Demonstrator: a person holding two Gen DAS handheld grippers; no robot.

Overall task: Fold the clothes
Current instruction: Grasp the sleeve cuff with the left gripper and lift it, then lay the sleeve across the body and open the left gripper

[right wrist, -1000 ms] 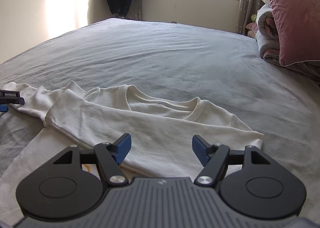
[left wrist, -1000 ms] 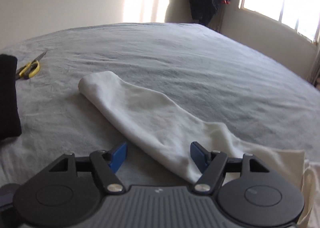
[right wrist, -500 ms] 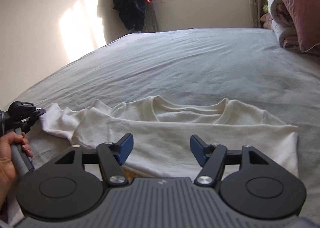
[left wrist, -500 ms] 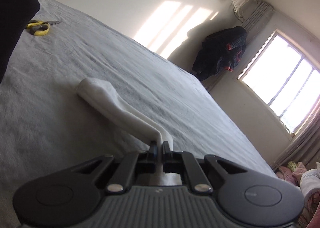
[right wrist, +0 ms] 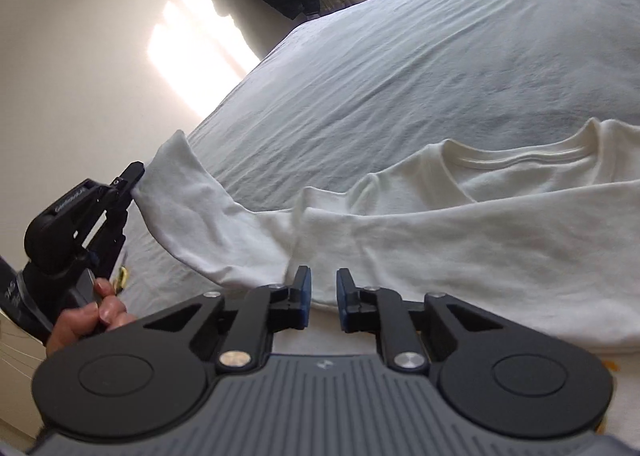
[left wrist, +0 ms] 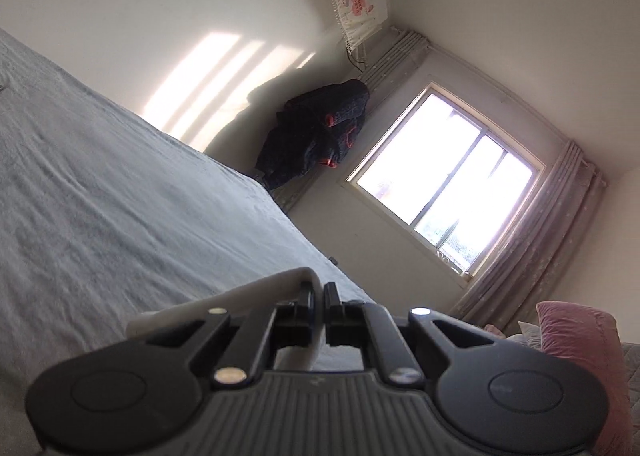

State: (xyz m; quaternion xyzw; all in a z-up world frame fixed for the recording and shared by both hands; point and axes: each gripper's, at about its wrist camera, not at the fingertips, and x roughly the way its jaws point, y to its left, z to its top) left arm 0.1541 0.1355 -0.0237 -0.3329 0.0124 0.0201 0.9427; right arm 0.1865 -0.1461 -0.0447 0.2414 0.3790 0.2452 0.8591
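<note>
While the white shirt (right wrist: 460, 224) lies flat on the grey bed (right wrist: 420, 56), collar toward the far side, one of its sleeves (right wrist: 188, 212) is lifted off the cover at the left of the right wrist view. The left gripper (right wrist: 134, 172) pinches that sleeve near its cuff, its black fingers pressed together on the cloth, and a hand (right wrist: 86, 320) grips its handle low at the left edge. In the left wrist view the same gripper (left wrist: 319, 288) shows its jaws closed on a fold of white sleeve (left wrist: 256, 292), which drapes away to the left over the fingers and hides most of the cloth behind the gripper body. That view is tilted steeply, so the bed (left wrist: 120, 216) slopes down to the right.

The right gripper (right wrist: 323, 288) hangs low over the shirt near the armpit, where the lifted sleeve meets the body. Its blue pads (right wrist: 305, 290) stand a narrow gap apart with nothing between them; whether they touch the cloth below cannot be told.

Behind the bed a dark jacket (left wrist: 316, 132) hangs in the corner beside a bright window (left wrist: 444, 192) with a curtain (left wrist: 532, 236). A pink pillow (left wrist: 580, 336) shows at the right edge of the left wrist view.
</note>
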